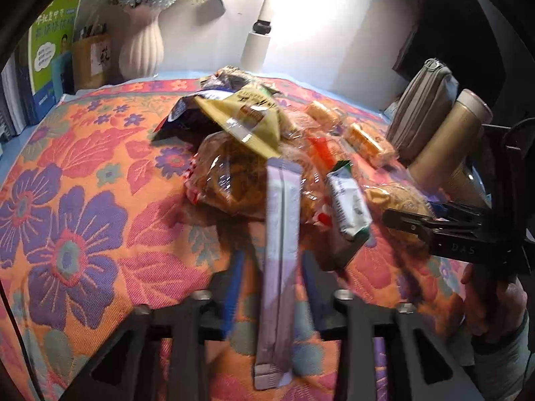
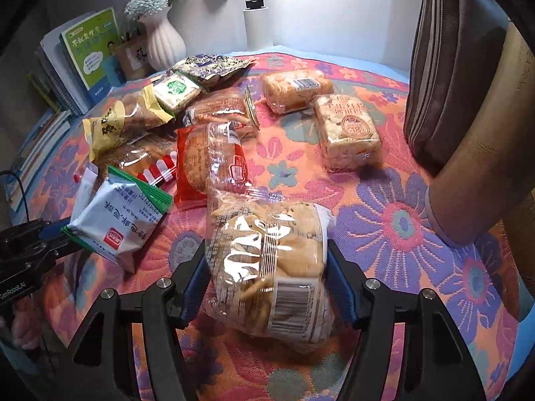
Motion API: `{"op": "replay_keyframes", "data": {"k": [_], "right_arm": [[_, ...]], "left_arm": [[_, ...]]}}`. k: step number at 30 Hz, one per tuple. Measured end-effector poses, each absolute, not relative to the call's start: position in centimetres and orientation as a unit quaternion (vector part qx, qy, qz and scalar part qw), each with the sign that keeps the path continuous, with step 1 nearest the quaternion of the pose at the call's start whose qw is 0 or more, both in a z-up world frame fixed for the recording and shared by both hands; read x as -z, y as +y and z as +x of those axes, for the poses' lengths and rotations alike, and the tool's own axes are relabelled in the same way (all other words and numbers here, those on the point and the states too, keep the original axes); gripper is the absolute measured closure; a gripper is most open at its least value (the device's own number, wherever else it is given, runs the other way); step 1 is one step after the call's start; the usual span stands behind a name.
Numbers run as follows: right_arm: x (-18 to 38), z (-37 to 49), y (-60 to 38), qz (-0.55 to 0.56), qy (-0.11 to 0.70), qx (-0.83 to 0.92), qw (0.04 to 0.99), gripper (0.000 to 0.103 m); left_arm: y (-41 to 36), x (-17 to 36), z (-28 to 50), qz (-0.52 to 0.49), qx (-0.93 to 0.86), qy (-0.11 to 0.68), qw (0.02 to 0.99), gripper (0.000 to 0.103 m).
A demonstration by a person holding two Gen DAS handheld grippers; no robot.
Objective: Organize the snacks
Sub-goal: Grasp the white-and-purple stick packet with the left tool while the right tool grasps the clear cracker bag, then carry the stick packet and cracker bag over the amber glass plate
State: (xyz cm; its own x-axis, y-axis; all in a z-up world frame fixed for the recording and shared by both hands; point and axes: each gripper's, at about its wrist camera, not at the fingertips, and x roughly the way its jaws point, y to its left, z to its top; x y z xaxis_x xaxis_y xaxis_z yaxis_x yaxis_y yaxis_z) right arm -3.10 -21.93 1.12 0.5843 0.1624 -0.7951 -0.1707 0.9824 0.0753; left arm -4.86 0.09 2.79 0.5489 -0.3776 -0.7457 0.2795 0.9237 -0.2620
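The right gripper (image 2: 267, 287) is clamping a clear bag of biscuits (image 2: 267, 267), its long axis running forward between the jaws; the left gripper (image 1: 272, 287), jaws apart, is straddling a lilac sachet (image 1: 279, 267) lying lengthwise on the floral cloth (image 1: 83, 217).

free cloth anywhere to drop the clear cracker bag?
Bare floral cloth lies right of the clear cracker bag, bordered by the square rice-cake pack behind and the grey zip pouch at right. Crowded on the left, around the white-and-green packet and red-wrapped bun.

Lamp-lit white wall (image 2: 334, 16) behind a floral-clothed table (image 2: 418, 234).
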Motion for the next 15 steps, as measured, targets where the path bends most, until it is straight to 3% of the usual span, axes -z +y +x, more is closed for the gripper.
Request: {"op": "replay_keyframes", "data": {"k": [1, 5, 6, 7, 8, 15], "right_arm": [[-1.0, -3.2, -22.0, -0.003, 0.447, -0.094, 0.890, 0.036], [-0.8, -3.7, -22.8, 0.025, 0.449, -0.102, 0.887, 0.034], [-0.8, -3.8, -23.0, 0.033, 0.448, -0.103, 0.888, 0.034], [-0.9, -4.0, -23.1, 0.038, 0.446, -0.103, 0.888, 0.034], [-0.9, -4.2, -23.1, 0.041, 0.443, -0.102, 0.890, 0.035], [-1.6, -5.4, -23.0, 0.047, 0.415, -0.108, 0.902, 0.044]], "left_arm": [[0.2, -2.7, -5.0, -0.056, 0.182, 0.434, 0.881, 0.050], [0.0, -2.4, -5.7, -0.058, 0.188, 0.439, 0.877, 0.051], [-0.2, -2.3, -5.8, -0.053, 0.186, 0.442, 0.876, 0.060], [-0.6, -2.3, -5.9, -0.045, 0.180, 0.443, 0.877, 0.079], [-1.0, -2.2, -6.1, -0.037, 0.178, 0.444, 0.878, 0.086], [-2.5, -4.0, -8.0, -0.016, 0.172, 0.413, 0.894, 0.087]]}}
